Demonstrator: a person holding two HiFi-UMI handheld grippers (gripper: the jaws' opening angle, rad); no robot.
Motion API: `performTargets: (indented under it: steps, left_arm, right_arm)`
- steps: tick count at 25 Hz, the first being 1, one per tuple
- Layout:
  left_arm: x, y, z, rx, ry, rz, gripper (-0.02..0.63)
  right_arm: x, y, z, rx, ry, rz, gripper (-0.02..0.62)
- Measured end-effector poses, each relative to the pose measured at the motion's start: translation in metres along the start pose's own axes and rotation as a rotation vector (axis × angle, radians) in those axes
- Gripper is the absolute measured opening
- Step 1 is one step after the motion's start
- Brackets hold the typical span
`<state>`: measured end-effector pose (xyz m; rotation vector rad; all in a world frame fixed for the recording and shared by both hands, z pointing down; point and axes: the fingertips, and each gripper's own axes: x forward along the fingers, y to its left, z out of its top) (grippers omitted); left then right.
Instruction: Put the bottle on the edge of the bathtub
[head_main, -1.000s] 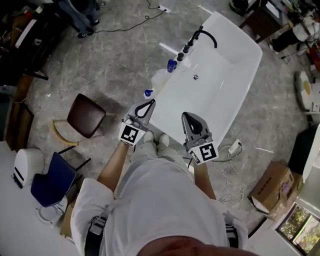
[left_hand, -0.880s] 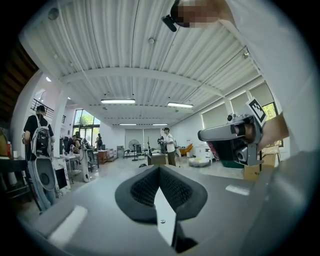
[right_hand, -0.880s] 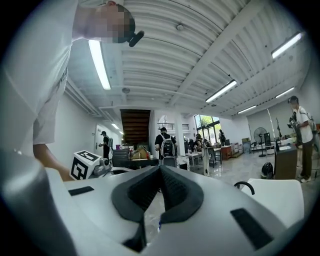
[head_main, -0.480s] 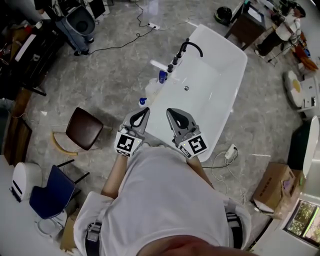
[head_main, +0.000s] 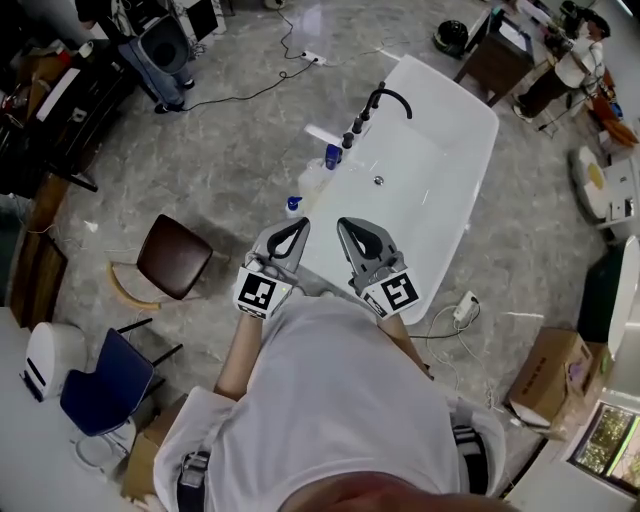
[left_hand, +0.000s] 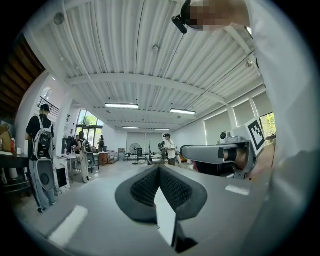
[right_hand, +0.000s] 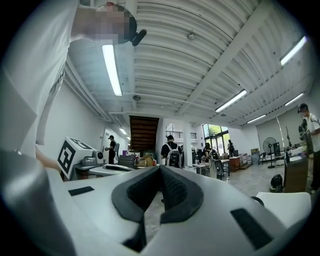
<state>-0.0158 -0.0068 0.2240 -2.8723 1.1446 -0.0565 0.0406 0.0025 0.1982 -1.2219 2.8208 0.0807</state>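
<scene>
Neither gripper is on the job at this moment. Both are empty and held close to the person's chest, in the lower middle of the head view. The left gripper (head_main: 298, 227) has its jaws pressed together with nothing between them. The right gripper (head_main: 348, 228) reads the same in its own view, tips meeting on air. Both gripper views look out level across the room, so neither shows the tub.

The bathtub (head_main: 425, 200) runs from the centre toward the upper right. A small blue bottle (head_main: 333, 155) stands at its left rim, just below the black faucet (head_main: 388, 98). A pale container with a blue cap (head_main: 293, 205) sits further down that side (on the rim or on the floor beside it, I cannot tell from up here).

My judgement is that the placing is either finished or not begun. If it is not begun, the next move calls for lowering one gripper toward that left side, opening its jaws and taking the bottle upright by its body.

The bottles are tiny, so I can't confirm the blue one's base rests fully on the rim. The tub's near end is hidden behind the grippers and the person's shoulders.
</scene>
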Motion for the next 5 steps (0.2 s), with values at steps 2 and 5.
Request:
performTargets:
  steps: [2, 5]
  left_arm:
    - [0.005, -0.001, 0.003, 0.008, -0.006, -0.009, -0.002]
    - [0.018, 0.005, 0.008, 0.051, -0.02, -0.028, -0.002]
  right_arm:
    - [0.001, -0.005, 0.001, -0.002, -0.008, -0.009, 0.0]
    - [0.009, -0.017, 0.008, -0.021, -0.034, -0.025, 0.0]
